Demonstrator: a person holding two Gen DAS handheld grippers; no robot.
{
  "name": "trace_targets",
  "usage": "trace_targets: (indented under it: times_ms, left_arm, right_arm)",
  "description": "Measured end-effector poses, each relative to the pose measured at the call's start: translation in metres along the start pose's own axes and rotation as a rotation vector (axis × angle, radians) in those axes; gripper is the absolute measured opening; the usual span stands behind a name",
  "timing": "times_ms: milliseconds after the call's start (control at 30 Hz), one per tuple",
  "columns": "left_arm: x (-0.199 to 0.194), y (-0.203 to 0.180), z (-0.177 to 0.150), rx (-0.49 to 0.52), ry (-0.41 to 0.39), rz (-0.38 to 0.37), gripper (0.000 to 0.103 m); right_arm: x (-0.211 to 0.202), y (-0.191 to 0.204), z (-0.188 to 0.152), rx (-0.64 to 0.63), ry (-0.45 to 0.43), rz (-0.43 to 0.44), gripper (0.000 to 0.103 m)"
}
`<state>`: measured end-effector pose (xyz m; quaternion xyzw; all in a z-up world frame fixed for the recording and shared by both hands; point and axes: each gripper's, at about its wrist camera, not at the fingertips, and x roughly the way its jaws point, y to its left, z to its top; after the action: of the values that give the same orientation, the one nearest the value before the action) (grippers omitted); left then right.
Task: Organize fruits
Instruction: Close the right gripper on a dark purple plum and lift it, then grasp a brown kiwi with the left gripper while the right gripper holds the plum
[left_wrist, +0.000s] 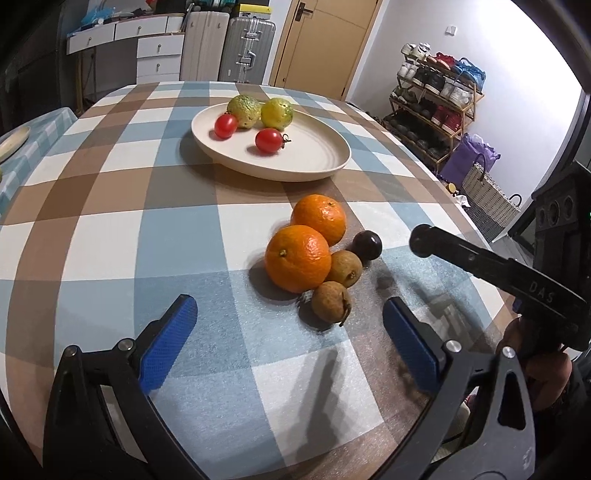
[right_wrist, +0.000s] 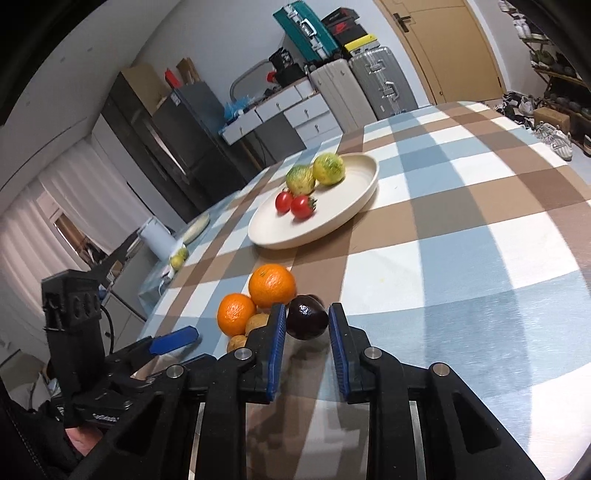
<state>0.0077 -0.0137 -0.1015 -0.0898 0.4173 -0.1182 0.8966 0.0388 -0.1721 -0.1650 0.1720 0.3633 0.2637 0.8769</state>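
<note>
My right tool is clenched on the dark purple fruit, held just right of the oranges. My left tool stands released near that cluster. The plate lies beyond the oranges, straight ahead; my right hand must carry the fruit there.

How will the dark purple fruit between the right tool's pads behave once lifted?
The dark purple fruit looks round and glossy, so it may slip or roll. The right tool grips only its sides; being small, it's probably light.
</note>
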Motion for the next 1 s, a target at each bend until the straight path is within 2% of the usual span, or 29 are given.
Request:
trace_targets:
  times_ms: [300,367,433,600,633,733,1000]
  left_arm:
    - [0.013,-0.013,0.003,0.035,0.044,-0.001,0.067]
    - [0.014,-0.015,0.003,0.038,0.047,-0.002,0.065]
    - [0.013,-0.015,0.003,0.022,0.049,-0.022,0.051]
    - [0.014,-0.018,0.003,0.026,0.063,0.003,0.033]
    - [0.014,-0.018,0.003,0.022,0.072,0.012,0.022]
    - [0.013,-0.019,0.001,0.026,0.08,0.018,0.021]
    - [0.01,-0.023,-0.002,0.045,0.083,-0.036,0.021]
  right_arm:
    - [-0.01,-0.015,-0.003,0.023,-0.024,0.013,0.024]
    - [-0.013,-0.016,-0.004,0.022,-0.029,0.019,0.024]
    - [-0.014,-0.017,-0.005,0.023,-0.033,0.026,0.024]
    - [-0.016,-0.019,-0.006,0.03,-0.033,0.03,0.024]
    - [-0.016,-0.02,-0.006,0.032,-0.033,0.03,0.024]
    - [-0.017,-0.02,-0.007,0.033,-0.033,0.03,0.024]
    - [-0.016,-0.013,-0.004,0.012,-0.032,0.026,0.024]
